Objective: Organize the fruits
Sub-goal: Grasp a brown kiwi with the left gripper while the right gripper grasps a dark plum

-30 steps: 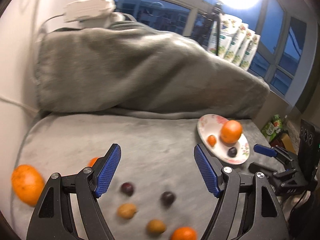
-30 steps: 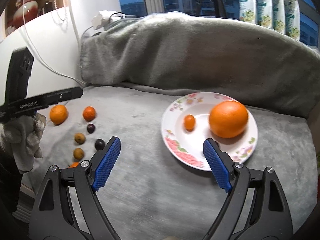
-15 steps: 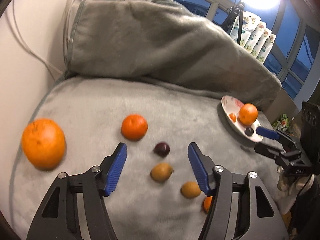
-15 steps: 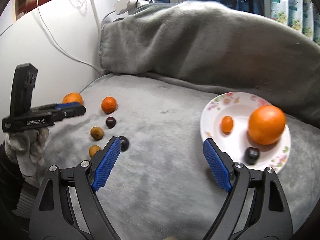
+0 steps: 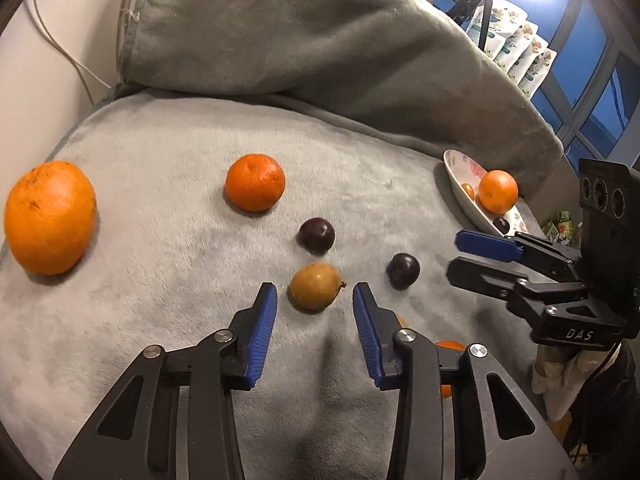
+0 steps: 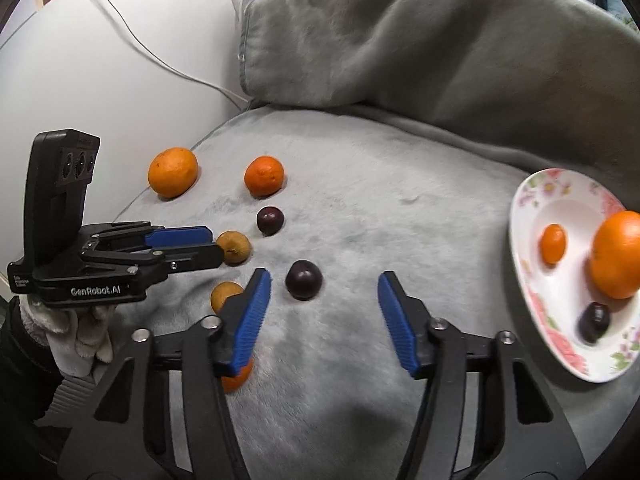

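Grey fleece blanket (image 5: 160, 320) covers the surface, loose fruit spread on it. Left gripper (image 5: 315, 306) angled down, jaws closing, brown fruit (image 5: 316, 291) just ahead of the tips and between their lines, pads not pressing on it yet. Right gripper (image 6: 324, 292) also closing, dark plum (image 6: 303, 279) sits between the fingers nearer the left one, no contact visible, so nothing gripped. Second plum (image 5: 317, 235) lies just behind the brown fruit; a small orange (image 5: 255, 182) behind that, big orange (image 5: 49, 216) far left near the blanket edge. Another brown fruit (image 6: 225, 295) is partly hidden behind the right gripper's left finger, and an orange-coloured fruit (image 6: 238, 378) peeks out under that finger. Floral plate (image 6: 532, 196) off to the right, well apart from the loose fruit, holds a large orange (image 6: 616, 254), a small orange fruit (image 6: 553, 243) and one dark plum (image 6: 595, 322). White-gloved hand (image 6: 80, 328) holds the left gripper.
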A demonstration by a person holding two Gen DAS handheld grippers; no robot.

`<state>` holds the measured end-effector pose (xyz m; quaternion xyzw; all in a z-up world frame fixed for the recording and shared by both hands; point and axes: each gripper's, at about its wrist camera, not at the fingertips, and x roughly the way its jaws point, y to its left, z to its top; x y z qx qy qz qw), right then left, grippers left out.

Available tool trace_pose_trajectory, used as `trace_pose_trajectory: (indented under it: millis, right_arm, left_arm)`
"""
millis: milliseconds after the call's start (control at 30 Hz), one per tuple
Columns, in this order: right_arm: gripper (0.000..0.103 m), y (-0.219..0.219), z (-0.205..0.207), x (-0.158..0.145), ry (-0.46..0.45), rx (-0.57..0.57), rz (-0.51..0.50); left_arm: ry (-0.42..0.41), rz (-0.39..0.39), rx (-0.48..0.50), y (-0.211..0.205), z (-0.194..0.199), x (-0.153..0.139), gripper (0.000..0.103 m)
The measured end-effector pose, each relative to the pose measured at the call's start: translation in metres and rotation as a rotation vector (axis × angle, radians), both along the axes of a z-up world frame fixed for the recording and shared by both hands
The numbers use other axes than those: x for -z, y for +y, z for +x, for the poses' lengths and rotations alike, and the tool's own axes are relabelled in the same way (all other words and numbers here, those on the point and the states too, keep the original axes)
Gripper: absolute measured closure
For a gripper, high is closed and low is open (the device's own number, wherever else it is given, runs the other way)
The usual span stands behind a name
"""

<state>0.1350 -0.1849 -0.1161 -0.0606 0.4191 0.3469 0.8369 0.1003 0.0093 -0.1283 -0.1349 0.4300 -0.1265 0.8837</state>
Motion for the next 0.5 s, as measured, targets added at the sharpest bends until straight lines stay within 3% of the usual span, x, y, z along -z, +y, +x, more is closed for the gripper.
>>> trace_pose_trajectory:
  millis: [500]
  right_arm:
    - [0.064,0.020,0.012,0.019,0.073,-0.048,-0.014]
  left_arm:
    - [0.017,-0.008,0.012,0.000,0.006,0.007,0.067]
